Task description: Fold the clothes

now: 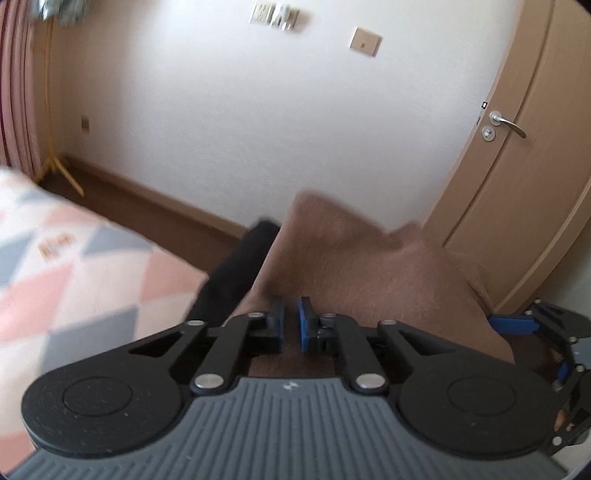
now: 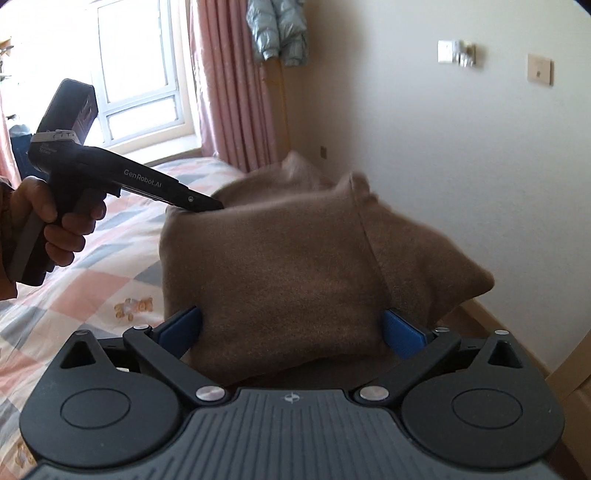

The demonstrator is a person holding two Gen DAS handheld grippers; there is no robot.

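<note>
Right wrist view: brown garment point(image 2: 280, 273), bunched and lifted over the bed point(image 2: 92, 280), sags between the right gripper point(image 2: 291, 328), its jaws spread wide either side without pinching. At ten o'clock the left gripper point(image 2: 207, 203) pinches the cloth's upper edge; its hand point(image 2: 55, 218) holds higher.

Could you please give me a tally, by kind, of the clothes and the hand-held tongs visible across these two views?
Brown folded garment: 1
Dark garment beside it on the bed: 1
Pale blue jacket hanging by the curtain: 1
Tongs: 2, the left tongs and the right tongs
Total: 5
</note>
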